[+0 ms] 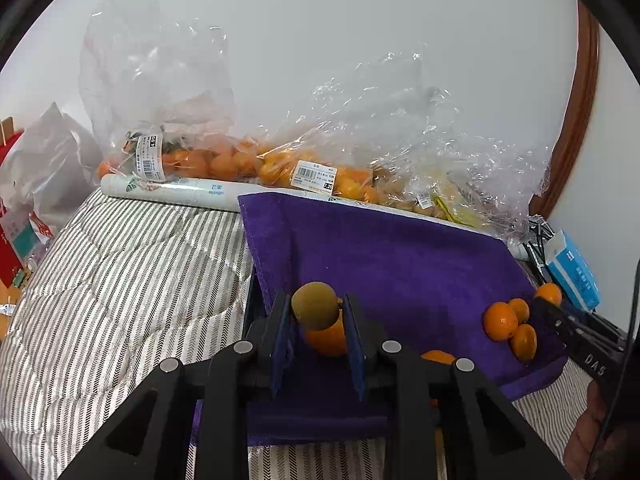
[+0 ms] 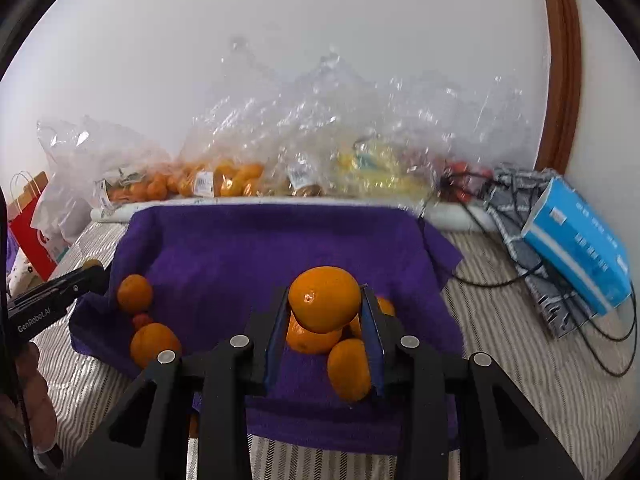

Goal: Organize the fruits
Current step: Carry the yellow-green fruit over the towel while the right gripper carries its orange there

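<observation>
My left gripper [image 1: 316, 310] is shut on a small green-brown fruit [image 1: 315, 305] and holds it above the purple towel [image 1: 400, 256], over an orange [image 1: 326, 338]. My right gripper [image 2: 325, 302] is shut on an orange [image 2: 324, 298] above several oranges [image 2: 348, 368] lying on the towel [image 2: 260, 248]. Three small oranges [image 1: 506, 326] lie at the towel's right side in the left wrist view, beside the right gripper's tip [image 1: 550, 306]. Two oranges [image 2: 140, 316] lie at the towel's left side, near the left gripper's tip [image 2: 86, 276].
Clear plastic bags of oranges [image 1: 224, 160] and other fruit [image 2: 372, 168] line the wall behind a white roll [image 1: 180, 192]. A blue tissue box [image 2: 580, 240] and black cables [image 2: 500, 280] lie at the right. A red paper bag [image 2: 28, 220] stands at the left on the striped bedding [image 1: 120, 280].
</observation>
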{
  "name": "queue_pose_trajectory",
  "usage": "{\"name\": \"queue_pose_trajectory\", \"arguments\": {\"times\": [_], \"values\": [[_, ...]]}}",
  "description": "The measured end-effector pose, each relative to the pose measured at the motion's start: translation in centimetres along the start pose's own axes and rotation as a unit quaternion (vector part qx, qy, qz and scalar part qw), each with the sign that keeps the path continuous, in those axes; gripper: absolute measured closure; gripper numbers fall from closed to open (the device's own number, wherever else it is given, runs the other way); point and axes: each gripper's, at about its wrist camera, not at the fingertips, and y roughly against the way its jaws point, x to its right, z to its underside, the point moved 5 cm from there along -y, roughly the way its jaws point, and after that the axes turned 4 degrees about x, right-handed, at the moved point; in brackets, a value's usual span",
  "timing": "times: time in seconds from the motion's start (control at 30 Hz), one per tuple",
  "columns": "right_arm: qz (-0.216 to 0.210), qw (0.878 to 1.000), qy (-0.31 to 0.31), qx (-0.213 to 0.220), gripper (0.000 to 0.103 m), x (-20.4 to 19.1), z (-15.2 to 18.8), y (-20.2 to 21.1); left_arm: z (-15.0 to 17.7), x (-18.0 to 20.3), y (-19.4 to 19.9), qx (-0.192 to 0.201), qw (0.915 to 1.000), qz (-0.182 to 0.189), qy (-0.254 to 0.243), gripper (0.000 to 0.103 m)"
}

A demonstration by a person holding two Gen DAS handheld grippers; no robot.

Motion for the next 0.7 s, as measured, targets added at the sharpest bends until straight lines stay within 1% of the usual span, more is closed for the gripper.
{"name": "queue_pose_trajectory", "arguments": {"times": [0.27, 0.4, 0.5, 0.7], "values": [[-0.003, 1.000, 0.008, -0.004, 0.068, -0.4, 0.7, 0.1, -0.2, -0.6, -0.1, -0.003, 0.9999, 0.002, 0.015, 0.078], [-0.013, 1.000, 0.005, -0.008, 0.068, -0.5, 0.7, 0.2, -0.3, -0.8, -0.2, -0.005, 0.9997, 0.005, 0.023, 0.078], [-0.019, 1.000, 0.009, -0.018, 0.068, -0.9, 0.9, -0.1, -0.3, -0.9, -0.2, -0.005, 0.9998, 0.002, 0.022, 0.078], [-0.022, 0.998, 0.032, -0.040, 0.068, -1.9, 1.7, -0.7, -0.2, -0.8, -0.4, -0.012, 0.9994, 0.019, 0.028, 0.078]]}}
